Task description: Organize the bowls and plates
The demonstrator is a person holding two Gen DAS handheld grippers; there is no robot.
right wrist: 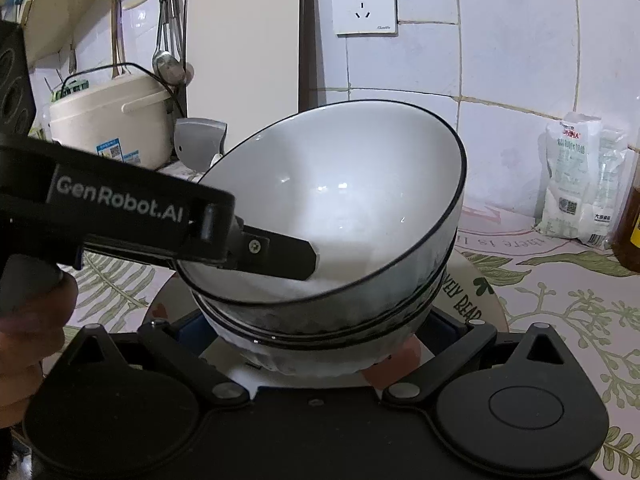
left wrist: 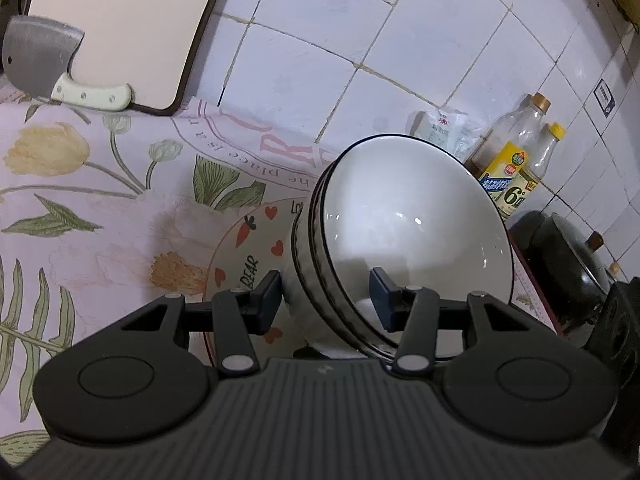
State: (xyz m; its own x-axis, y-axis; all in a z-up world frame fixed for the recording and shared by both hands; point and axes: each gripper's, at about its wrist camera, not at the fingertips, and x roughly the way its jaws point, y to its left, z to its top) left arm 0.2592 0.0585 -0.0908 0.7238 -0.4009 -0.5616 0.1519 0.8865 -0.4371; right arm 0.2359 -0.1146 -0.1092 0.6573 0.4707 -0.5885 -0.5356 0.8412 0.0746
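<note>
A stack of white bowls with black rims (left wrist: 408, 216) (right wrist: 340, 200) is tilted above a round plate printed with hearts and "BEAR" (left wrist: 256, 240) (right wrist: 476, 292). My left gripper (left wrist: 324, 300) straddles the stack's rim, one finger inside the top bowl (right wrist: 280, 254) and one outside; the jaws stand apart and the contact is unclear. My right gripper (right wrist: 316, 340) sits low under the stack with its fingers on either side of the bottom bowl; its fingertips are hidden by the bowls.
A floral cloth (left wrist: 80, 208) covers the counter. A cutting board (left wrist: 120, 28) and a cleaver (left wrist: 44, 64) lean on the tiled wall. Bottles (left wrist: 516, 164), a white bag (right wrist: 580, 184), a black pot (left wrist: 568, 256) and a rice cooker (right wrist: 112, 120) stand around.
</note>
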